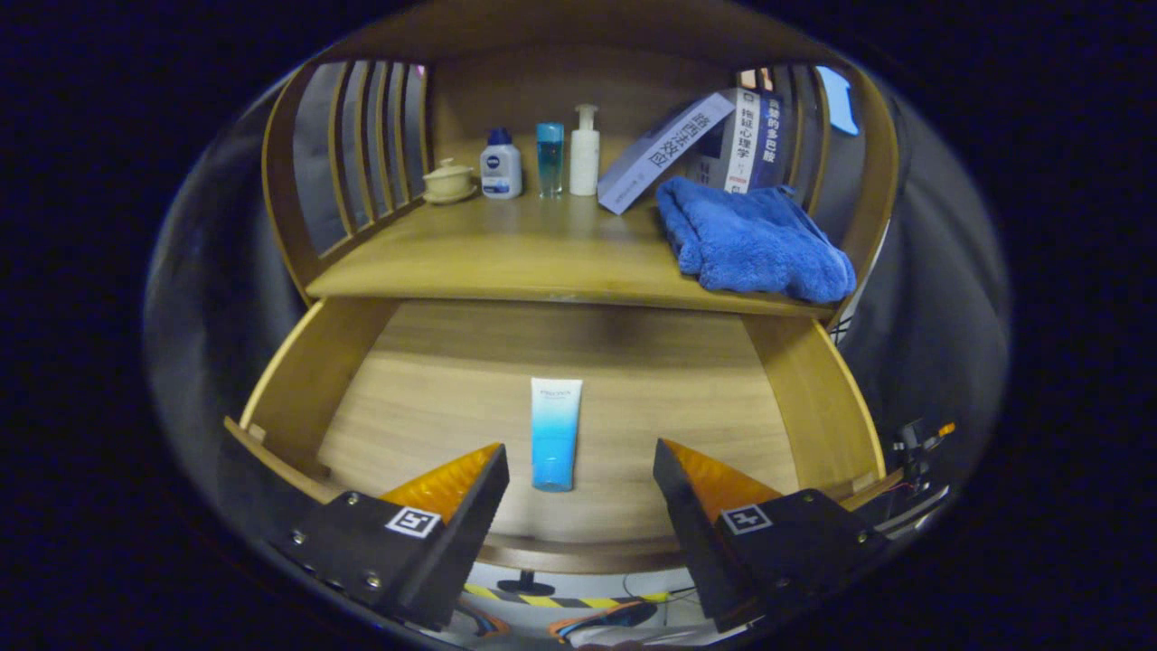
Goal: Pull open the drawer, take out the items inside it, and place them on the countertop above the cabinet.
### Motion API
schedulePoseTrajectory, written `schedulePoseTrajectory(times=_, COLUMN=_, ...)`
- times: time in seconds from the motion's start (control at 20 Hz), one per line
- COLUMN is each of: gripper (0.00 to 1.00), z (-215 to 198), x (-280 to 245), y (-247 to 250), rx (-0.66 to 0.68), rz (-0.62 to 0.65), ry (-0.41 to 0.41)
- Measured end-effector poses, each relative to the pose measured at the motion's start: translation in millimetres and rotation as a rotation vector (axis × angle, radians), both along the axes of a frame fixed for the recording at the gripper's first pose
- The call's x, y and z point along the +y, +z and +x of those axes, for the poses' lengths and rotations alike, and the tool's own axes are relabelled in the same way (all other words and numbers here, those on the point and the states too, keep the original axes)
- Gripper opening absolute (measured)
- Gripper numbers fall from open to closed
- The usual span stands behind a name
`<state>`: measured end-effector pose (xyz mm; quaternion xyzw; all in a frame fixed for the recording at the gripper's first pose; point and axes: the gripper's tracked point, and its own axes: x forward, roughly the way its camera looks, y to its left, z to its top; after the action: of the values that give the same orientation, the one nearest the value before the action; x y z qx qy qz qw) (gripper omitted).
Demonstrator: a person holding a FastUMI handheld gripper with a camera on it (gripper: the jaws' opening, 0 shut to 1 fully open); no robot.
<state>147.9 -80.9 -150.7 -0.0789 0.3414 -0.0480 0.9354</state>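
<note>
I see the drawer (818, 398) pulled open, blue-and-white tube (554, 434) lying inside it, my gripper (578, 470) spread wide just before the tube, touching nothing

The camera rides on the gripper (578, 461), above the front edge of the pulled-out drawer (298, 389), looking forward and down. It sits near, taking in the drawer's floor, the countertop (506, 258) beyond, and its back wall.

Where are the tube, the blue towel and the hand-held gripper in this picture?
tube (555, 432): gripper view, middle of its body, lying in the open drawer.
towel (755, 242): gripper view, middle of the folded cloth on the countertop.
hand-held gripper (581, 461): gripper view, midway between its open fingertips.
</note>
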Motion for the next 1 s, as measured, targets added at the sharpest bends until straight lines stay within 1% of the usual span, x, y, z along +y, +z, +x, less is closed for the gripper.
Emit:
schedulePoseTrajectory(times=0.1, gripper=0.97, z=3.6, x=16.9, y=-18.1, rx=0.09, rz=0.064, ry=0.017)
schedulePoseTrajectory(times=0.15, gripper=0.97, z=6.4, x=19.4, y=-25.8, rx=0.135, rz=0.104, ry=-0.006)
schedulePoseTrajectory(times=0.2, gripper=0.97, z=11.2, x=19.7, y=-29.2, rx=0.157, rz=0.111, ry=-0.037)
schedulePoseTrajectory(times=0.3, gripper=0.96, z=20.9, x=5.3, y=-36.9, rx=0.194, rz=0.037, ry=-0.063)
schedulePoseTrajectory(times=0.4, gripper=0.96, z=26.1, x=3.9, y=-46.1, rx=0.243, rz=-0.014, ry=-0.047)
schedulePoseTrajectory(times=0.5, gripper=0.91, z=30.3, x=4.8, y=-56.7, rx=0.3, rz=-0.037, ry=-0.026)
schedulePoseTrajectory(times=0.55, gripper=0.88, z=29.1, x=7.9, y=-64.0, rx=0.352, rz=-0.028, ry=-0.018)
schedulePoseTrajectory(times=0.65, gripper=0.83, z=27.5, x=22.8, y=-78.5, rx=0.456, rz=0.055, ry=-0.016)
schedulePoseTrajectory(times=0.7, gripper=0.77, z=31.0, x=22.8, y=-76.0, rx=0.464, rz=0.066, ry=-0.031)
schedulePoseTrajectory(times=0.75, gripper=0.7, z=35.2, x=17.2, y=-79.3, rx=0.459, rz=0.049, ry=-0.05)
schedulePoseTrajectory(times=0.8, gripper=0.69, z=41.3, x=9.0, y=-81.1, rx=0.451, rz=0.014, ry=-0.06)
schedulePoseTrajectory(times=0.85, gripper=0.6, z=35.1, x=13.4, y=-81.0, rx=0.47, rz=0.028, ry=-0.039)
schedulePoseTrajectory(times=0.9, gripper=0.51, z=45.2, x=10.9, y=-84.6, rx=0.438, rz=0.031, ry=-0.033)
schedulePoseTrajectory(times=0.95, gripper=0.47, z=35.9, x=9.9, y=-83.4, rx=0.452, rz=0.024, ry=-0.032)
schedulePoseTrajectory(times=1.0, gripper=0.43, z=37.1, x=9.7, y=-79.2, rx=0.438, rz=0.029, ry=-0.032)
